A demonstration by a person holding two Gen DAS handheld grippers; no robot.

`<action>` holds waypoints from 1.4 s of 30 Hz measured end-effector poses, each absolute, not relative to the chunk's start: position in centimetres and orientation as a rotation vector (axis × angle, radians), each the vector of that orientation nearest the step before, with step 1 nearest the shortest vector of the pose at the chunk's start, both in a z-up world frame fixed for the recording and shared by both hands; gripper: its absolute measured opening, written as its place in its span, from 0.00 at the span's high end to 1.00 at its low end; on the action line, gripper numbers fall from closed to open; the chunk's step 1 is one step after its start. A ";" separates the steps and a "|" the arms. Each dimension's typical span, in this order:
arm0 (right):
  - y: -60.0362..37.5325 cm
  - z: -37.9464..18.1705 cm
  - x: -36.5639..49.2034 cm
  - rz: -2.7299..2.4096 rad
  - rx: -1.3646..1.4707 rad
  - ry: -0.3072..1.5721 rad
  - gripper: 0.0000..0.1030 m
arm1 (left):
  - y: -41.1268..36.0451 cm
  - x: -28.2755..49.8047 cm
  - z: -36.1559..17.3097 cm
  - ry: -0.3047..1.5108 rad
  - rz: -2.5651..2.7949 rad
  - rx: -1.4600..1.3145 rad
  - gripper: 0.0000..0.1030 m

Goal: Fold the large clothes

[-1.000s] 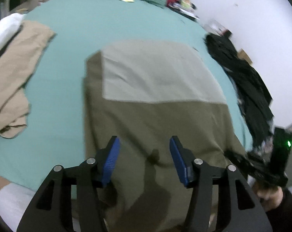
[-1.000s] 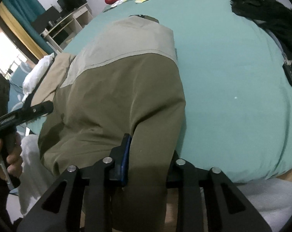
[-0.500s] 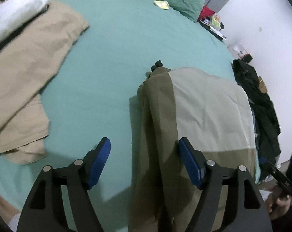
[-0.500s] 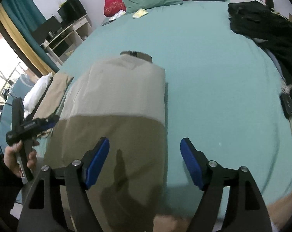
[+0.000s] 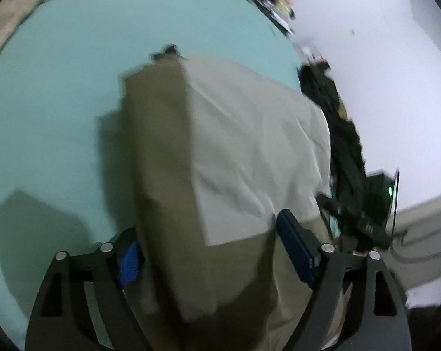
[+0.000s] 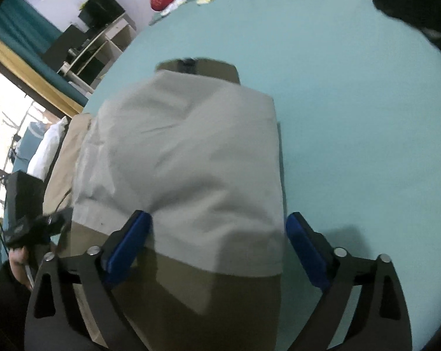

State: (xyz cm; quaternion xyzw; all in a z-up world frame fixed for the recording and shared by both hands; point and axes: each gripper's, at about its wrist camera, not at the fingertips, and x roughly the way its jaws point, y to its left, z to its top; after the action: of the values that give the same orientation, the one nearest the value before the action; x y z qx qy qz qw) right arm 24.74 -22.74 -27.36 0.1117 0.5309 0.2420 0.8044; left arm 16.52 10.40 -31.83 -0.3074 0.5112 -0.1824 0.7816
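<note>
Since a second ago the right gripper [image 6: 217, 242] has let go of the olive cloth it pinched, and both cameras have come in closer over the garment [image 5: 220, 161]. It now lies as a narrow, two-tone folded strip, pale grey over olive, running from the near edge of the bed [image 5: 59, 73] toward its middle, with a dark collar tab at the far end.

The left gripper [image 5: 214, 251] has its fingers spread wide, straddling the strip near its left edge without pinching it. The right gripper's fingers are opening, the right side of the cloth lying between them untouched.

The lengthwise fold looks done; the step in hand seems to be re-placing both grippers for the crosswise fold. That calls for pinching all layers at the near end and carrying them toward the collar evenly.

A tan garment [image 6: 71, 146] lies toward the left edge, black clothes [image 5: 346, 134] at the right edge.
</note>
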 end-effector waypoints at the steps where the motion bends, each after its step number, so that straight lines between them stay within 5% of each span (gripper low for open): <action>1: -22.7 -27.6 24.8 0.519 0.244 1.142 0.06 | 9.9 16.7 -31.9 1.114 -0.397 -0.647 0.13; 15: -22.2 -29.4 24.6 0.639 0.358 1.138 0.03 | 5.3 18.9 -31.8 1.162 -0.283 -0.444 0.16; 20: -22.1 -29.1 23.9 0.638 0.359 1.120 0.20 | 4.0 18.4 -31.4 1.148 -0.273 -0.402 0.48; 22: -22.2 -28.5 23.2 0.623 0.358 1.094 0.39 | 3.6 18.3 -30.7 1.128 -0.247 -0.391 0.64; 25: -21.9 -26.9 21.7 0.591 0.301 1.032 0.57 | 2.4 17.7 -29.0 1.080 -0.216 -0.336 0.73; 42: -20.6 -16.8 16.1 0.574 0.209 0.781 0.67 | 2.1 15.2 -19.7 0.869 -0.189 -0.316 0.78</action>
State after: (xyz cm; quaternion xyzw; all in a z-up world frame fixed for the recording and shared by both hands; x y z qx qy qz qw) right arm 16.10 -20.64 -16.79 0.1001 0.3747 0.2755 0.8796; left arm 15.19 2.10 -19.73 -0.1521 0.4184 -0.0910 0.8908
